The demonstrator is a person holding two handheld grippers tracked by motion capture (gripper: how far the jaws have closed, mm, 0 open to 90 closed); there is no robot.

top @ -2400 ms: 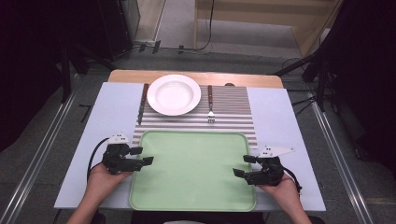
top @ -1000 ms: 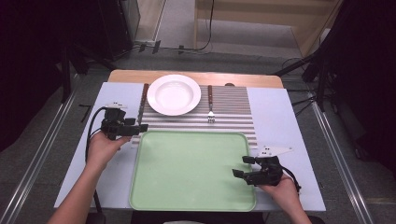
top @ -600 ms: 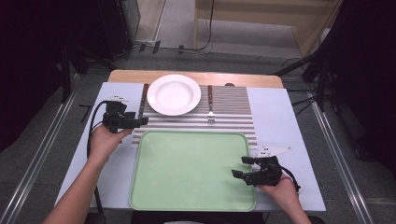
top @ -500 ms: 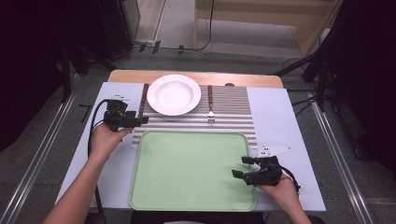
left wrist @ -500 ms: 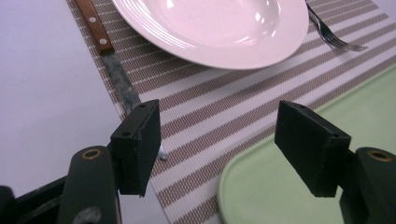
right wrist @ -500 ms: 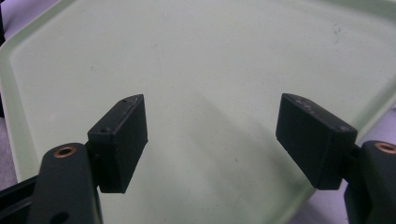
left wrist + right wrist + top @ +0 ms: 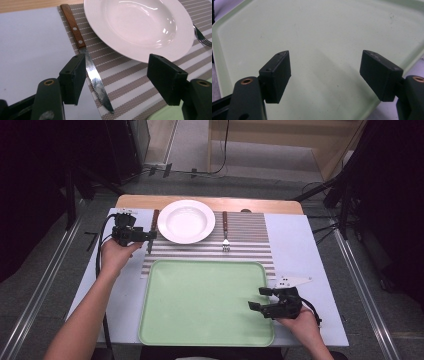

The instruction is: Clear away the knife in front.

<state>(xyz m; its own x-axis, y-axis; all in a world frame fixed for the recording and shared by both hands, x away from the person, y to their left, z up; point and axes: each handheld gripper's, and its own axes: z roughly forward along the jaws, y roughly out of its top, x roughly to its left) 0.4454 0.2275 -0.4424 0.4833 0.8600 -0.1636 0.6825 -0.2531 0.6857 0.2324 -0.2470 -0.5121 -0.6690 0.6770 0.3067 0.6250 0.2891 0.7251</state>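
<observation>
- Nearest the person, the right tool (image 7: pixel 263 299) hangs over the near right corner of the one pale green plastic tray (image 7: pixel 200 300); its two black jaws stand wide apart with nothing between them, seen also in the right gripper view (image 7: pixel 324 68).
- The tray lies flat on the pale lilac surface (image 7: pixel 300 245), its far edge just overlapping the one brown-and-white striped placemat (image 7: pixel 250 232).
- Farther off at the left, the left tool (image 7: pixel 148 235) is held low over the left edge of the placemat, jaws spread wide and holding nothing (image 7: pixel 116 75).
- One steak knife with a brown wooden handle and serrated steel blade (image 7: pixel 96 83) lies flat on the placemat between those jaws, close by the left one; whether it touches cannot be told. In the high view the knife (image 7: pixel 153 222) sits just left of the plate.
- One round white ceramic plate (image 7: pixel 186 221) rests on the placemat, bare.
- One steel fork with a wooden handle (image 7: pixel 225 230) lies right of the plate, tines toward the tray.
</observation>
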